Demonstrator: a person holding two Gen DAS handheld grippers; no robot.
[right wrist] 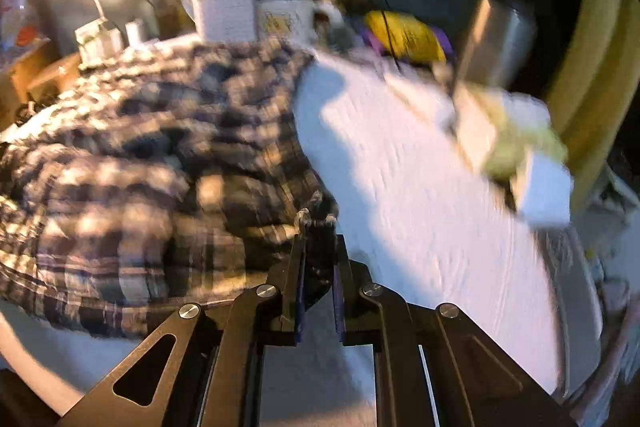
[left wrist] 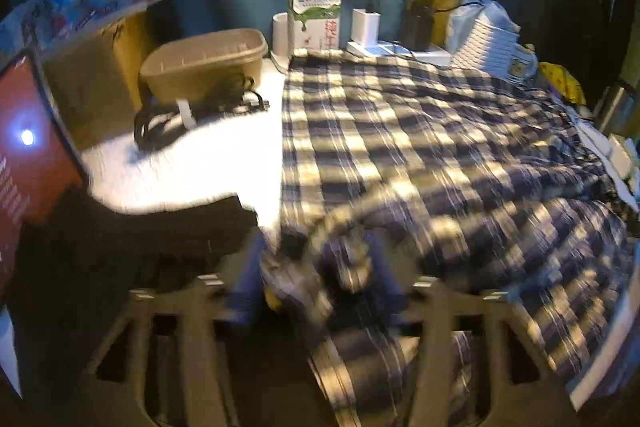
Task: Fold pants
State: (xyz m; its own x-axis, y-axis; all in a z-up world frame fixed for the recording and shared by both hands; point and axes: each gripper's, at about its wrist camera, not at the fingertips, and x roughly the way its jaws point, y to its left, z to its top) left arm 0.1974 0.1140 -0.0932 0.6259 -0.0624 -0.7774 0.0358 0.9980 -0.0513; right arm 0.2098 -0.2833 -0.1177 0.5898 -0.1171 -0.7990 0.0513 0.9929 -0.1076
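Plaid pants are lying spread across the white table. Nearest, the left gripper is standing with fingers spread, bunched plaid cloth between them. The right gripper is pinching the pants' near right edge, fingers pressed together. Farther left, a beige tub is sitting; a milk carton is standing beyond.

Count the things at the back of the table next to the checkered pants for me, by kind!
Left wrist view only:
Tan tubs: 1
Green-and-white cartons: 1
White chargers: 1
Black cable bundles: 1
Total: 4
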